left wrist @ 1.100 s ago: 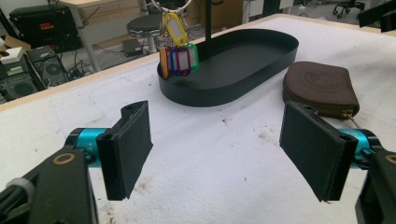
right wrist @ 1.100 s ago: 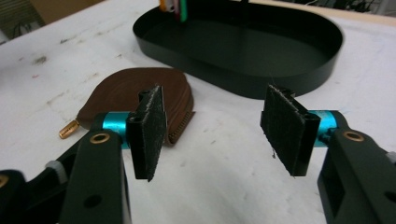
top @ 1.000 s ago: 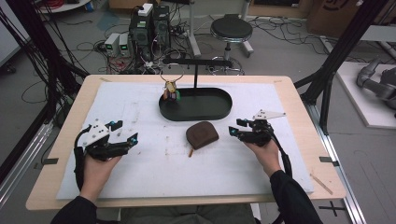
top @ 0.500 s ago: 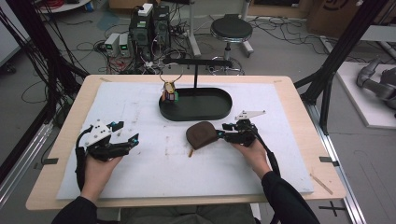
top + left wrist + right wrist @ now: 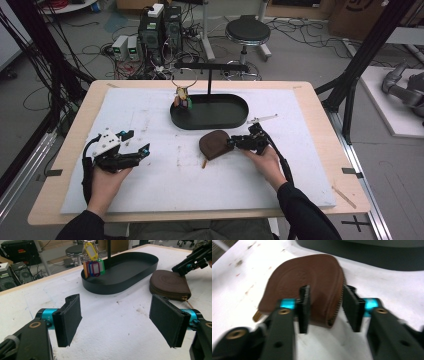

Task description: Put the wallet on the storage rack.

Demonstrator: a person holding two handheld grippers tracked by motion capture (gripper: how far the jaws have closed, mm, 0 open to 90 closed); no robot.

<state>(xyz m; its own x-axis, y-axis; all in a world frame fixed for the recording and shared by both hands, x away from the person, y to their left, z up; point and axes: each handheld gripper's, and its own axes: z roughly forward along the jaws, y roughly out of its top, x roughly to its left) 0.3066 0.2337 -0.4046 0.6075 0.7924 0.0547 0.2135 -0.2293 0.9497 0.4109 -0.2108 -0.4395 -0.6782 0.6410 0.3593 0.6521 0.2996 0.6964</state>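
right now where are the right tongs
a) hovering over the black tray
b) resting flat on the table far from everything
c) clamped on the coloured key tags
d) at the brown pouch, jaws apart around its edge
d: the right tongs sit at the brown pouch, one jaw over its top face and the other just past its zipper edge, a gap between them, not yet shut.

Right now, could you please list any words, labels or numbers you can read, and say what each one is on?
None can be read.
Key tags: label windows show no writing.
Pouch: embossed round mark, too faint to read.
Box on the floor: dark print, too blurred.
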